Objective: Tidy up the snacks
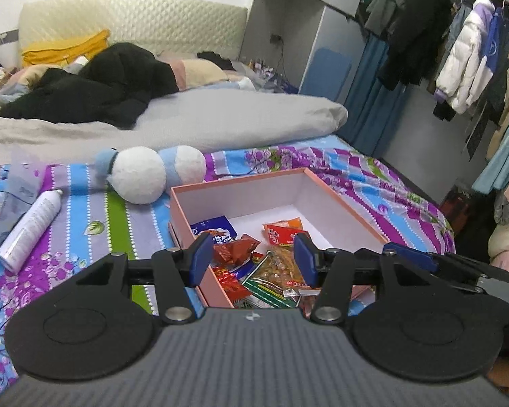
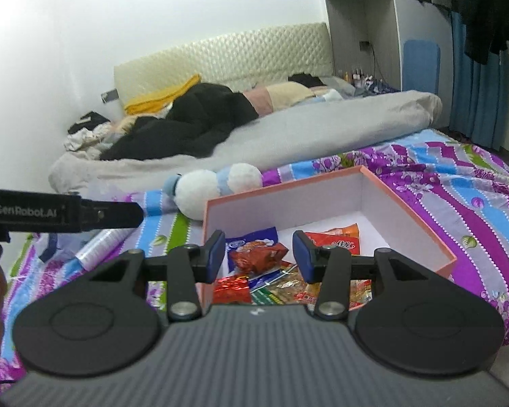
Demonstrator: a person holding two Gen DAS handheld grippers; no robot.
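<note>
Snack packets (image 1: 271,264) partly hidden behind left gripper (image 1: 252,259).

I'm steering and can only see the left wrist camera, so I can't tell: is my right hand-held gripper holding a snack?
Observer: No. The right hand-held gripper is open with nothing between its fingers, above the snacks in the pink box.
Operator: Is there writing on my left one? I only see its top.
Observer: Yes. The right wrist view shows the left hand-held gripper from the side, with white lettering reading GenRobot.AI.
</note>
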